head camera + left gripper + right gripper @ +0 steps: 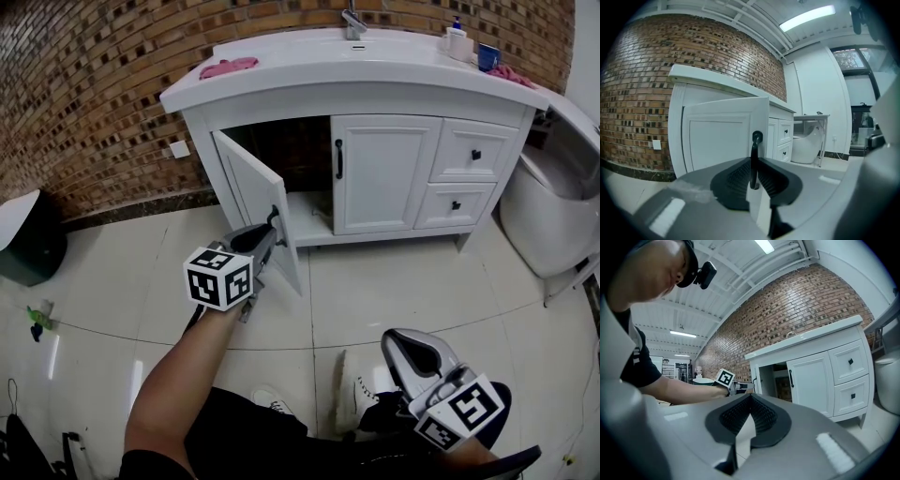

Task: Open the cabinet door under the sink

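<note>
The white vanity (375,89) has its left door (248,183) swung out towards me, and the dark inside of the cabinet shows behind it. My left gripper (271,225) is shut on that door's black bar handle (275,217). In the left gripper view the handle (754,157) stands upright between the pads (738,180), in front of the door panel (722,136). My right gripper (401,343) hangs low at the right, away from the vanity. Its jaws (750,400) are shut with nothing between them.
The right door (384,173) is closed, and two drawers (473,155) sit beside it. A white toilet (548,211) stands at the right and a dark bin (33,239) at the left. A pink cloth (228,67) lies on the counter. My shoes (361,394) are on the tiled floor.
</note>
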{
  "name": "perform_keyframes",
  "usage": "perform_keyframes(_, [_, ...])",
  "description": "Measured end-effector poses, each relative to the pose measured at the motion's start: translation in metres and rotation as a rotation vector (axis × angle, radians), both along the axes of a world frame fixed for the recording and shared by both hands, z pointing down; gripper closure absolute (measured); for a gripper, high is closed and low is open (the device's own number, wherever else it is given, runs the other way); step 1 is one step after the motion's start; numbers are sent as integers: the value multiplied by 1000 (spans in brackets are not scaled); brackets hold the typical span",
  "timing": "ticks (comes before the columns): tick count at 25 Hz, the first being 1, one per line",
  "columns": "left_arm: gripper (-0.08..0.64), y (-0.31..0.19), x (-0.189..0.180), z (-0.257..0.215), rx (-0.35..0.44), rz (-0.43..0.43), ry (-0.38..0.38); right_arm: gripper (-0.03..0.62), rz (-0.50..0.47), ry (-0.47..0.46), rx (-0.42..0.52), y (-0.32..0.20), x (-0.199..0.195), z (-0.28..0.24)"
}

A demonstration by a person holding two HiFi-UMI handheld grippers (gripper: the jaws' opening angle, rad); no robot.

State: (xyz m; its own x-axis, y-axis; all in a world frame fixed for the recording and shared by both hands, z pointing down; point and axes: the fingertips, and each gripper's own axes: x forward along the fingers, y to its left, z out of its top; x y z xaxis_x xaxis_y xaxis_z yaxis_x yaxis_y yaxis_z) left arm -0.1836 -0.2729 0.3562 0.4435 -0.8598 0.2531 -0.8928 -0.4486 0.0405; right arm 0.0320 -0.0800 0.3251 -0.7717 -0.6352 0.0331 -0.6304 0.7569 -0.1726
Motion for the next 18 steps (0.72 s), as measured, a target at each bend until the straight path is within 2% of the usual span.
perform_keyframes(7, [514, 25, -32, 0, -9, -24, -16, 584, -16, -2, 1, 0, -8, 2])
perform_keyframes(18, [522, 54, -91, -2, -27, -139, 9, 584, -18, -5, 3, 0, -14, 3])
